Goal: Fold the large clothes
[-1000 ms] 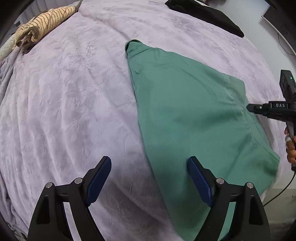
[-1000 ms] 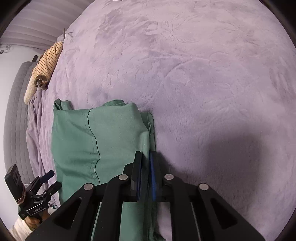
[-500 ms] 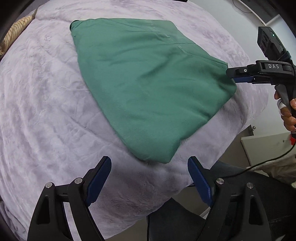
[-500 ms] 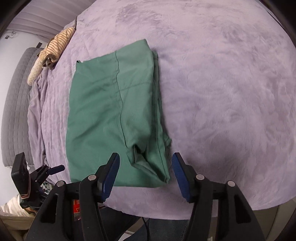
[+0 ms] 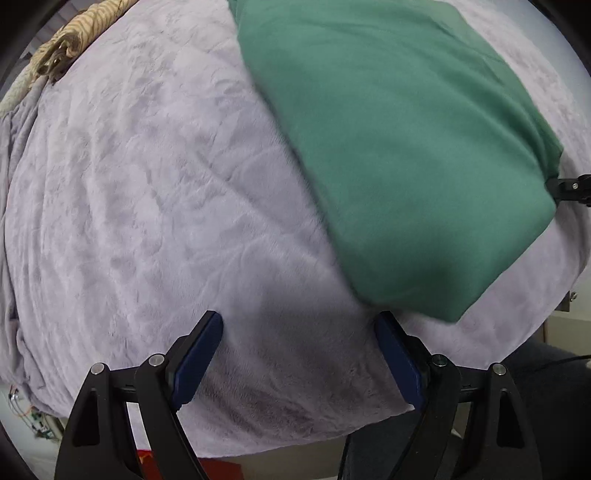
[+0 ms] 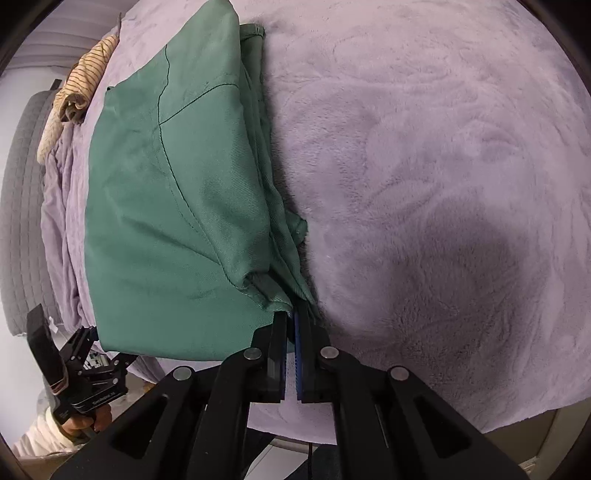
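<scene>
Right tongs (image 6: 291, 325) have snapped onto the green garment's (image 6: 166, 206) corner; left tongs (image 5: 299, 354) spread, must pinch the other corner

The left wrist view looks almost straight down, close above the bed (image 5: 155, 206), near its front edge. The right wrist view looks steeply down, very near the green cloth (image 6: 166, 206). Both views share the bed, the cloth (image 5: 406, 147) and the striped cloth (image 5: 74, 33) (image 6: 86, 77).
</scene>
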Available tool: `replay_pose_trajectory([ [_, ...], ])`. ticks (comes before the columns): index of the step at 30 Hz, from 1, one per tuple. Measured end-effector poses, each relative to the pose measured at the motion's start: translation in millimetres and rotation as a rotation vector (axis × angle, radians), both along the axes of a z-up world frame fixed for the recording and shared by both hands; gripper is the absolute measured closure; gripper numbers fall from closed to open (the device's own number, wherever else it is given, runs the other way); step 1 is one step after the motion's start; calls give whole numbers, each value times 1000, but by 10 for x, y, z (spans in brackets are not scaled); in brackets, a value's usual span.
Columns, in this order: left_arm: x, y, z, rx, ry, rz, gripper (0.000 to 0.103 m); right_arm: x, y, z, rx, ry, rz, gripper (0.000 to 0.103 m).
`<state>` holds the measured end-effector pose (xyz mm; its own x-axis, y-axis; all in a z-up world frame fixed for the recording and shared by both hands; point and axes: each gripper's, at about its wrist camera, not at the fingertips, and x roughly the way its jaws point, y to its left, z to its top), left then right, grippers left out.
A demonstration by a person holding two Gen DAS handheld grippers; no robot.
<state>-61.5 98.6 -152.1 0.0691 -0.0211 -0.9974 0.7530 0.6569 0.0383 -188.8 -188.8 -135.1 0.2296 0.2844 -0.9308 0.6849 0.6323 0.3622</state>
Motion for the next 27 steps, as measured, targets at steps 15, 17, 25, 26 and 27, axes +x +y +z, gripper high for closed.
replay_pose_trajectory([
  [15, 401, -28, 723, -211, 40, 160, 17, 192, -131, 698, 0, -140, 57, 92],
  [17, 384, -174, 631, -182, 42, 118, 17, 262, -88, 648, -20, -114, 78, 92],
  [25, 398, -205, 428, -164, 108, 153, 17, 280, -197, 338, -40, -2, 79, 92],
  [26, 400, -208, 422, -162, 103, 149, 17, 291, -201, 318, -42, 6, 87, 92],
  [27, 408, -208, 412, -160, 100, 147, 17, 318, -186, 304, -47, 13, 97, 92],
])
